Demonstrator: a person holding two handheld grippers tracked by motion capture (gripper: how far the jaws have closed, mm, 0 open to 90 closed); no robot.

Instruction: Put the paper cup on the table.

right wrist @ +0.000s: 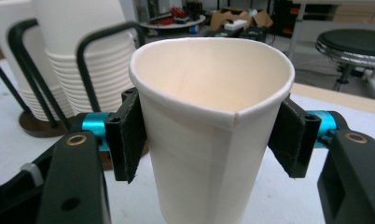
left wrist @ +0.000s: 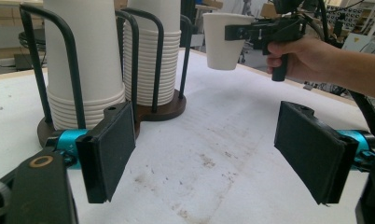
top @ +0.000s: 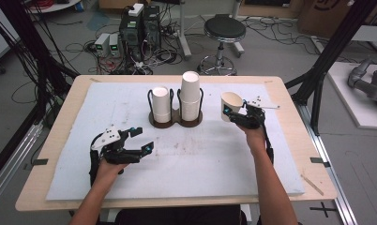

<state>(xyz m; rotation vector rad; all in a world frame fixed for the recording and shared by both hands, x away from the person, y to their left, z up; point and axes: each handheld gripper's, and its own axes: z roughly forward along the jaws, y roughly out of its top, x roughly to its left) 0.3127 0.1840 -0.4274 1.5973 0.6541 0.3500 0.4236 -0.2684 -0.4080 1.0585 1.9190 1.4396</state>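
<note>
My right gripper is shut on a white paper cup, its rim squeezed out of round between the pads. The cup hangs upright above the white mat, to the right of the cup holder. In the left gripper view the same cup shows at the upper right, held by the right gripper. My left gripper stands open low over the mat at the near left, with nothing between its fingers. Two stacks of white paper cups stand in a dark wire holder.
The white mat covers most of the wooden table. A small white strip lies on the mat behind the right gripper. Beyond the table are a stool, computer boxes and cables on the floor.
</note>
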